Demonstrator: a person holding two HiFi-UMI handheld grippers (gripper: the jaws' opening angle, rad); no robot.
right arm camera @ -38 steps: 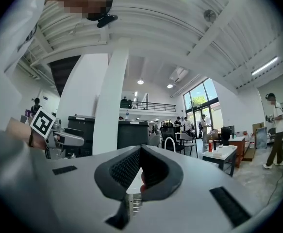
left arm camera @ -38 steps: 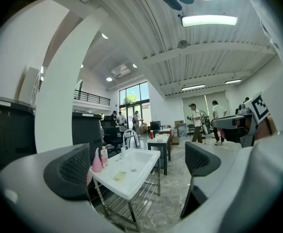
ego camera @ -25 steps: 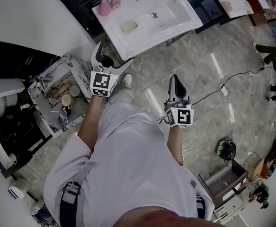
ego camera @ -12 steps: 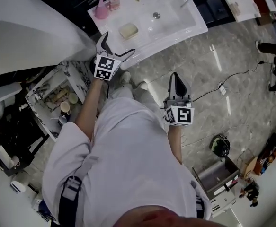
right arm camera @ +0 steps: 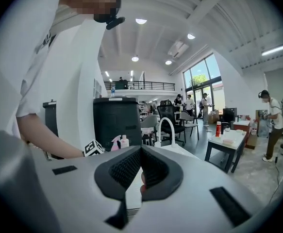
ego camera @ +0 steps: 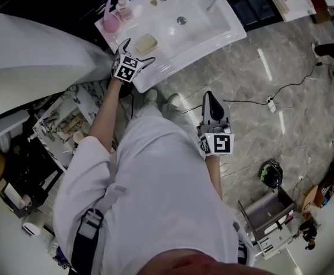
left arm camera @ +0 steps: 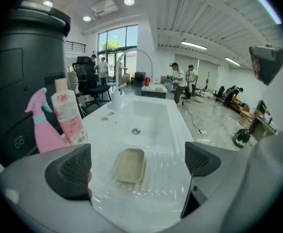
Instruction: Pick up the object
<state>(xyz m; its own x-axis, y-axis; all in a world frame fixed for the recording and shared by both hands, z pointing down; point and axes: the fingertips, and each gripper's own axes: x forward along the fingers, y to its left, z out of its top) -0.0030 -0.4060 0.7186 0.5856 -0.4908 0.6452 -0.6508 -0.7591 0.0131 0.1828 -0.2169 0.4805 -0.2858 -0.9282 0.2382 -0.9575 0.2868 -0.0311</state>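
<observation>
A flat beige rectangular object (ego camera: 145, 43) lies on the ribbed drainboard of a white sink (ego camera: 212, 33). In the left gripper view the beige object (left arm camera: 130, 165) sits straight ahead, between and just beyond the two spread jaws. My left gripper (ego camera: 135, 51) is open at the sink's near edge, a little short of the object and not touching it. My right gripper (ego camera: 211, 99) hangs shut over the floor by the person's right leg, away from the sink; in its own view the right gripper (right arm camera: 140, 166) has its pads together.
A pink spray bottle (left arm camera: 44, 125) and a pink-labelled bottle (left arm camera: 68, 111) stand left of the object, with a tall black bin (left arm camera: 20, 72) behind. Faucet (left arm camera: 126, 67) and drain (left arm camera: 136, 130) lie beyond. A cluttered tray (ego camera: 63, 125) and a cable (ego camera: 270, 105) are on the floor.
The left gripper has moved forward from beside the leg to the sink's edge, in front of the beige object. The right gripper has stayed where it was.
</observation>
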